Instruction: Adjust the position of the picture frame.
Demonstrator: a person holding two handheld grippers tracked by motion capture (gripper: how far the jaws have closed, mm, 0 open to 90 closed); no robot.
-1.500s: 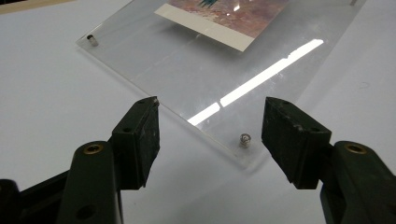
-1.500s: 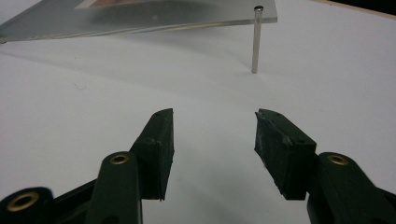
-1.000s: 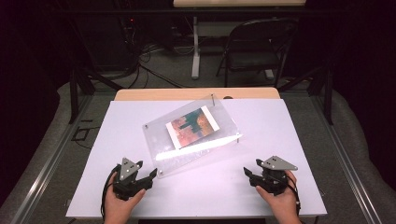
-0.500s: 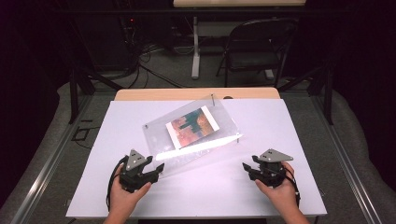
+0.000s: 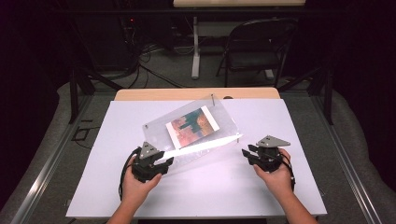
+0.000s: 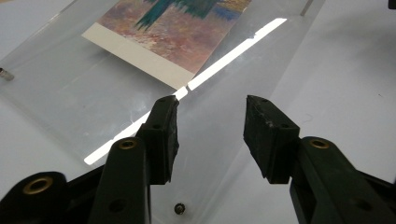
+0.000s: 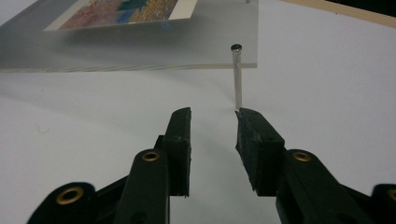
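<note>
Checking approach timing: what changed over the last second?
Left gripper moved forward to the clear frame's near edge, jaws open. Right gripper edged forward toward the corner post, also open. Nothing gripped. Frame and picture unmoved.

Bright table (image 5: 116, 140), dark bkgd (glare streak, acrylic (image 5: 201, 148)).

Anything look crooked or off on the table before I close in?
The clear frame with the picture lies turned at an angle to the table edges, not square. It stands raised on thin metal pins. No cracks or spills show. Both grippers are open.
</note>
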